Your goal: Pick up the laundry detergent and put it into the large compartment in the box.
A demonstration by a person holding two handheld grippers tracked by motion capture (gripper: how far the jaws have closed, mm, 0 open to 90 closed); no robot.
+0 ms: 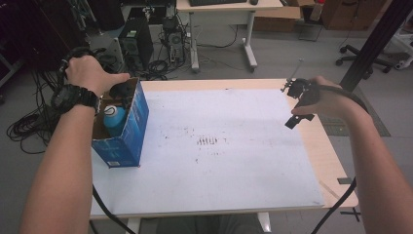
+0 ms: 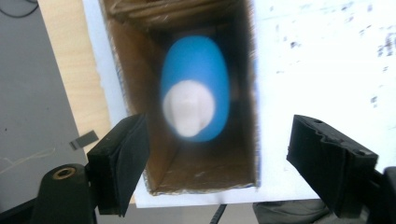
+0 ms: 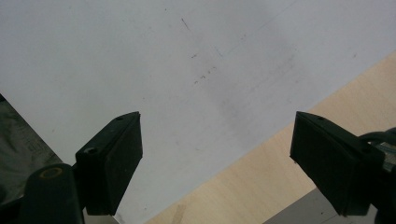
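Note:
A blue cardboard box (image 1: 127, 131) stands open-topped at the table's left edge. Inside it is a blue bottle (image 1: 113, 118) with a white cap. My left gripper (image 1: 122, 90) hovers over the box's far end. In the left gripper view I look straight down into the box (image 2: 135, 70), with the bottle (image 2: 196, 70) and its white cap (image 2: 189, 107) blurred below the open left gripper (image 2: 219, 126). My right gripper (image 1: 293, 105) hangs open and holds nothing above the right edge of the white sheet (image 1: 219, 161); in its own view the right gripper (image 3: 217, 121) is over the sheet (image 3: 140, 56) and bare wood (image 3: 261, 177).
The wooden table (image 1: 331, 161) shows bare along its right side. Beyond the table stand a computer tower (image 1: 136, 41), cables (image 1: 29, 126) on the floor at left, a desk (image 1: 224, 29), an office chair (image 1: 360, 56) and a black post (image 1: 375, 44).

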